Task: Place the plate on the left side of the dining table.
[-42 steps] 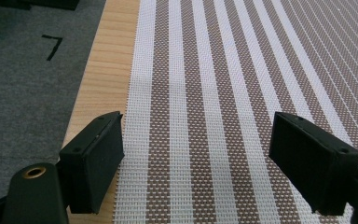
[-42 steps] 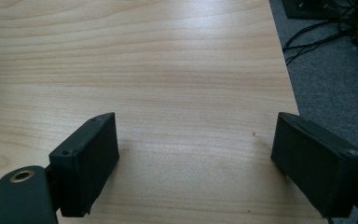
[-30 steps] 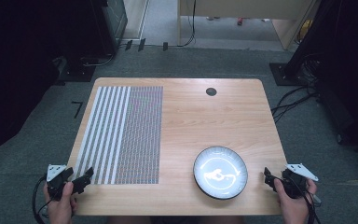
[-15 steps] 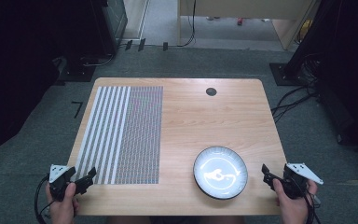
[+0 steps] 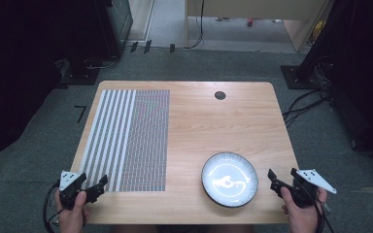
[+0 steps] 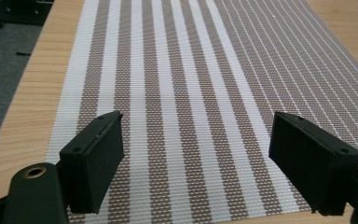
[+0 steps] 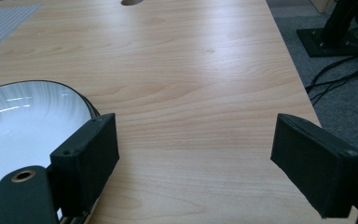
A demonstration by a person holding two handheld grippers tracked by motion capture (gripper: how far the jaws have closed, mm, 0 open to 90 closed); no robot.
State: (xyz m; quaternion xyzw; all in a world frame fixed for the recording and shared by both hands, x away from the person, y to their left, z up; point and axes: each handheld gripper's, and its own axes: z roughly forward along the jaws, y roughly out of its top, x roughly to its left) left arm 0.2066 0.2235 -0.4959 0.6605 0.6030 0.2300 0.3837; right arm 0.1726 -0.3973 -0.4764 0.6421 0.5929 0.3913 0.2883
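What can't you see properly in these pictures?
- Plate in the right gripper view: its left part runs off the frame's edge, its near rim behind the jaw.
- Mat in the left gripper view: near corners behind the jaws.
- Plate's pattern in the high view: blurred by glare.

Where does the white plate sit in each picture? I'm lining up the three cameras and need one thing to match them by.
High view: the plate lies on the table's near right, just left of the right gripper.
Left gripper view: the plate is not in it.
Right gripper view: the plate is at the lower left, behind the left-hand jaw.
Shared landmark: the striped placemat.
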